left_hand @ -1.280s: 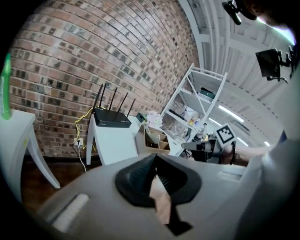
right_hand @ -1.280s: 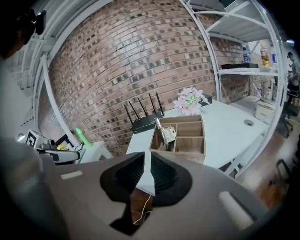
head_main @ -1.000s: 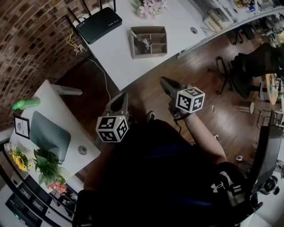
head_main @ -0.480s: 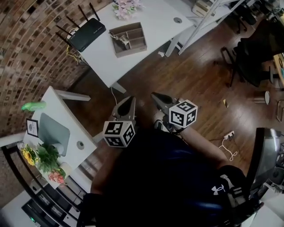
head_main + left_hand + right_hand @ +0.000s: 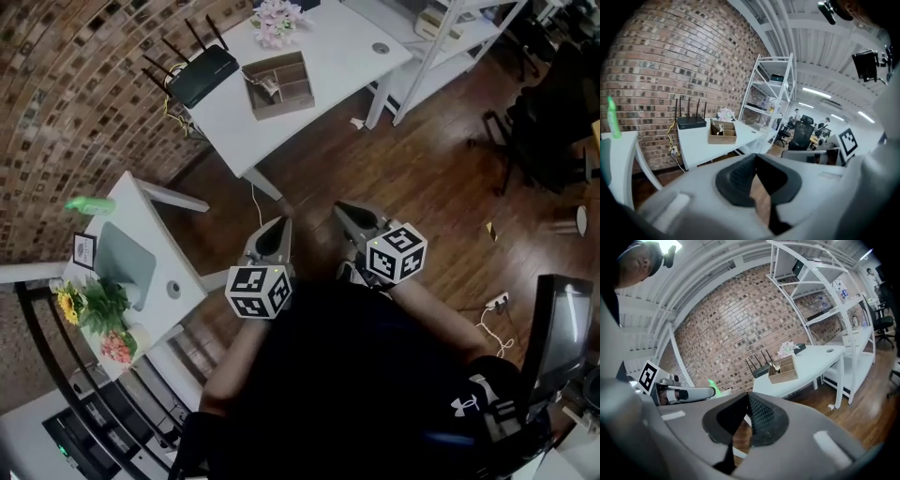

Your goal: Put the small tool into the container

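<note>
Container [image 5: 281, 84] on counter [image 5: 328, 56] receded up-frame; I had backed off. My left gripper [image 5: 275, 230] and right gripper [image 5: 349, 214]: jaws pressed together, empty. Container lay well ahead, straighter before left gripper.

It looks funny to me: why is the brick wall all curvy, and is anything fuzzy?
Head view: the wide lens bows the brick wall and white table. Left gripper view: the shelf rack bends; the left gripper up close is fuzzy. Right gripper view: a ceiling light glares.
</note>
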{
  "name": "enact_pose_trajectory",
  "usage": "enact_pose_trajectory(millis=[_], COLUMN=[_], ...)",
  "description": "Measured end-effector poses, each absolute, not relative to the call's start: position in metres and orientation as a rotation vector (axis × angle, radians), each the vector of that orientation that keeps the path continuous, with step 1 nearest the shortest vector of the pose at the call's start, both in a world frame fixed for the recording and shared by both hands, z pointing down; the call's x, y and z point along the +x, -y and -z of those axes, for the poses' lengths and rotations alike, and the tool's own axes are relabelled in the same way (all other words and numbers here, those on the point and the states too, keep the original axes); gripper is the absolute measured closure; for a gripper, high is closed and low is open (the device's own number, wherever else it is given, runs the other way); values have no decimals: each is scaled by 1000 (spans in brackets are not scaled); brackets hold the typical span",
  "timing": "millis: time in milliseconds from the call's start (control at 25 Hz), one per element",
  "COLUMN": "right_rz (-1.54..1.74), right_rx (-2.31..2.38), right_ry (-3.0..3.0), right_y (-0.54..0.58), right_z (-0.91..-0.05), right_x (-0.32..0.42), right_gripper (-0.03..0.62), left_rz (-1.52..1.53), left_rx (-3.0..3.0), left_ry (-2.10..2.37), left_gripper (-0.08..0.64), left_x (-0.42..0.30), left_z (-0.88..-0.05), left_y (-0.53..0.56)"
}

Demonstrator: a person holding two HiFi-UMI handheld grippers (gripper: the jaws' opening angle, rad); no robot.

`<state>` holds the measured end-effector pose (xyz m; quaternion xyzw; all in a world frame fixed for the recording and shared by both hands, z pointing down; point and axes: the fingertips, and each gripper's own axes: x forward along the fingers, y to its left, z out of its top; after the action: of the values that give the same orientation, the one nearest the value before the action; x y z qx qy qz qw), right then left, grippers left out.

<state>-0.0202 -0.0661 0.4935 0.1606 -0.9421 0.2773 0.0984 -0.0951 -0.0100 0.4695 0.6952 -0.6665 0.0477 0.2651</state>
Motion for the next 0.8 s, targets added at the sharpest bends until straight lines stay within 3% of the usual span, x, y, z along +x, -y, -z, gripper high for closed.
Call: enact_pose_trajectory(millis=[800], right_rz=[-752], right_rx=[532], right_ry=[2761], right_y=[17], right_z=[-485], right_x=[-87], right_gripper=[581], left_rz=[-73], left_rx=[1867], left_ry=[1766], left_gripper=[557], left_x=[-177], left_z=[-472], left_y=[-48])
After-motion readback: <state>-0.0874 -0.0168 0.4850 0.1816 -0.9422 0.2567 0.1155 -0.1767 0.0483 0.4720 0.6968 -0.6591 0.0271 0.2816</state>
